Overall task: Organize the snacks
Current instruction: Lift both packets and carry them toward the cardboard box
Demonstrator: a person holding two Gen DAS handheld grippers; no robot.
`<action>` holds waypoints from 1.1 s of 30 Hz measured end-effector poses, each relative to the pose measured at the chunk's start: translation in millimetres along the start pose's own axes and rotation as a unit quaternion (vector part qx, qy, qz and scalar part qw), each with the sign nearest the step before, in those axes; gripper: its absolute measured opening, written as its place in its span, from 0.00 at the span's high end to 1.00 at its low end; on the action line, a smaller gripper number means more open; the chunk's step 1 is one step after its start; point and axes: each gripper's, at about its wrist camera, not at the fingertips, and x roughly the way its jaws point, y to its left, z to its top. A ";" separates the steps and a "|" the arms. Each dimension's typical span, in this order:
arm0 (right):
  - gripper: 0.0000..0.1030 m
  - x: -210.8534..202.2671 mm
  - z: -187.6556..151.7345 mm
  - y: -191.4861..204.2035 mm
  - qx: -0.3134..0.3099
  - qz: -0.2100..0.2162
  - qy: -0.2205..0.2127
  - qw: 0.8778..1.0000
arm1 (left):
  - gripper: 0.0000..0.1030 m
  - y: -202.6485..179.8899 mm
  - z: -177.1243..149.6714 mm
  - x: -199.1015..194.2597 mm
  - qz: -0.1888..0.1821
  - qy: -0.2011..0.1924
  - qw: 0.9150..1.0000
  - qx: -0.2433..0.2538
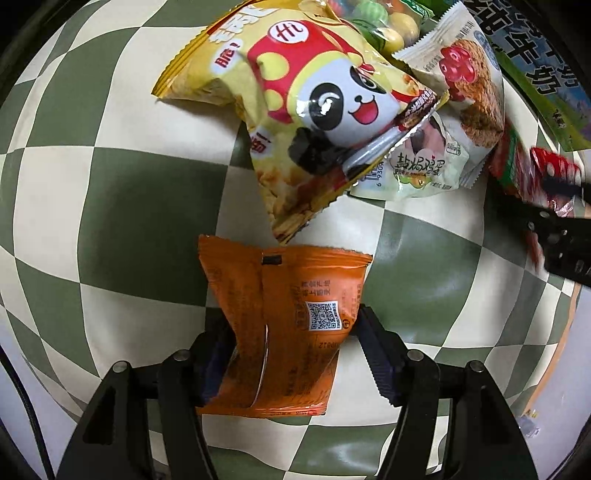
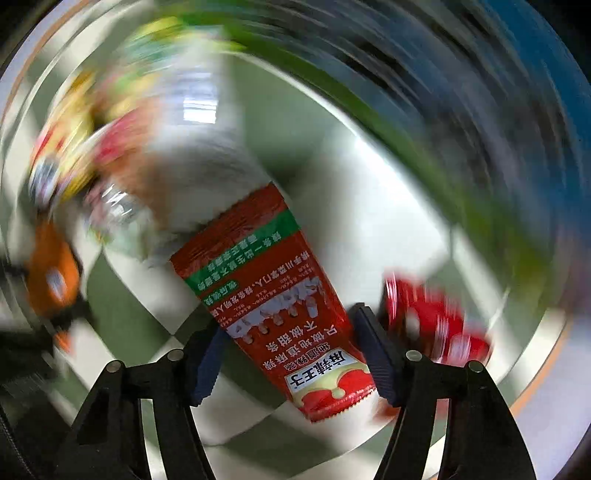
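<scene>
My left gripper (image 1: pixel 291 354) is shut on an orange snack packet (image 1: pixel 284 325), held over the green-and-cream checked cloth (image 1: pixel 110 206). Beyond it lies a pile: a yellow panda chip bag (image 1: pixel 306 103), a white egg snack packet (image 1: pixel 417 166), and a white oat-bar packet (image 1: pixel 465 81). My right gripper (image 2: pixel 291 350) is shut on a red spicy-strip packet (image 2: pixel 277 302); it also shows at the right edge of the left wrist view (image 1: pixel 554 218). The right wrist view is heavily motion-blurred.
A bag of coloured candies (image 1: pixel 373 18) and a blue-green milk carton (image 1: pixel 535 62) lie at the back of the pile. Another red packet (image 2: pixel 436 321) lies right of my right gripper. The orange packet appears blurred at the left (image 2: pixel 51 273).
</scene>
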 end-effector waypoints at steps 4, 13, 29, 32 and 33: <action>0.25 10.0 -17.6 -48.5 0.201 0.144 0.036 0.968 | 0.39 36.4 0.8 -13.5 -0.006 0.000 1.000 -0.006; 0.19 0.7 -26.5 -45.0 0.121 0.094 0.002 0.988 | 0.44 47.3 3.6 -11.5 -0.011 -0.011 1.000 -0.020; 0.39 7.9 -98.9 -92.4 0.275 0.175 0.011 0.945 | 0.41 -15.1 -10.2 -9.3 -0.056 0.003 0.996 0.069; 0.34 8.7 -109.0 -104.5 0.279 0.152 -0.001 0.948 | 0.33 -16.0 -3.6 -2.4 -0.066 0.027 0.994 0.088; 0.34 8.5 -108.6 -106.6 0.276 0.141 -0.011 0.951 | 0.32 -14.7 -3.0 -2.1 -0.072 0.030 0.992 0.095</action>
